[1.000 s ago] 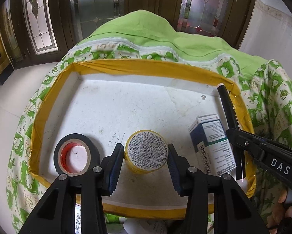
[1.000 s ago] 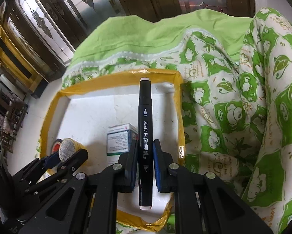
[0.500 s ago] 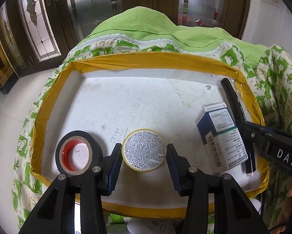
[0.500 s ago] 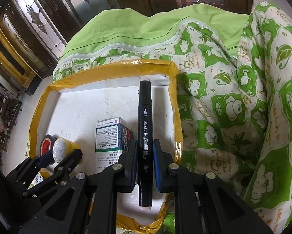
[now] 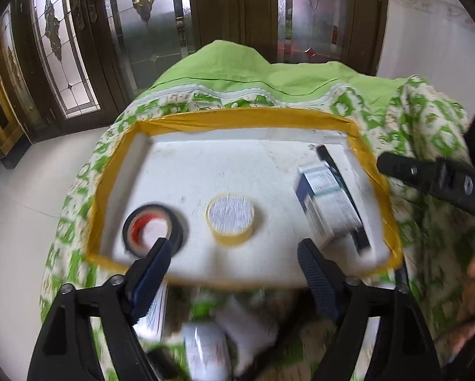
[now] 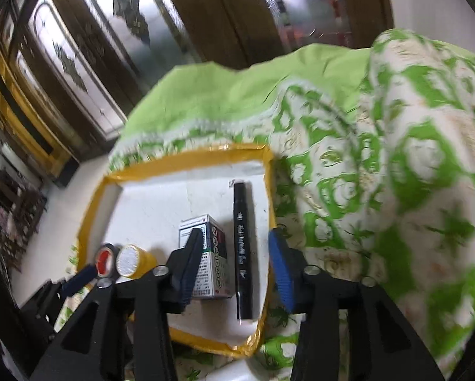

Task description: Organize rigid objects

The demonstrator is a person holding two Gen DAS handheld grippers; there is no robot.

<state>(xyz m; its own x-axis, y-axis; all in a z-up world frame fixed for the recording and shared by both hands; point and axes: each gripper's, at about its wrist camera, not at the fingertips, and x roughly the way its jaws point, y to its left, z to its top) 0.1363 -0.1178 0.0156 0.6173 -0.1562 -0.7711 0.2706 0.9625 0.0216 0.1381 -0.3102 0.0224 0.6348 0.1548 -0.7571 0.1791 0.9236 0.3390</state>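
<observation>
A white tray with a yellow taped rim (image 5: 243,117) (image 6: 91,209) lies on a green patterned cloth. In it lie a black tape roll (image 5: 153,230) (image 6: 105,258), a yellow round tin (image 5: 231,217) (image 6: 131,260), a small white and blue box (image 5: 327,204) (image 6: 210,254) and a black marker (image 5: 345,197) (image 6: 243,247) along the right wall. My left gripper (image 5: 234,270) is open and empty, above the tray's near edge. My right gripper (image 6: 234,254) is open above the marker, which lies free in the tray.
White packets and bottles (image 5: 224,336) lie blurred on the cloth just in front of the tray. The green patterned cloth (image 6: 380,174) rises in folds to the right. Wooden doors with glass panes (image 5: 148,31) stand behind.
My right gripper has opened and let go of the marker, which now lies in the tray. My left gripper has opened wider and pulled back from the yellow tin. Both views are blurred by motion.
</observation>
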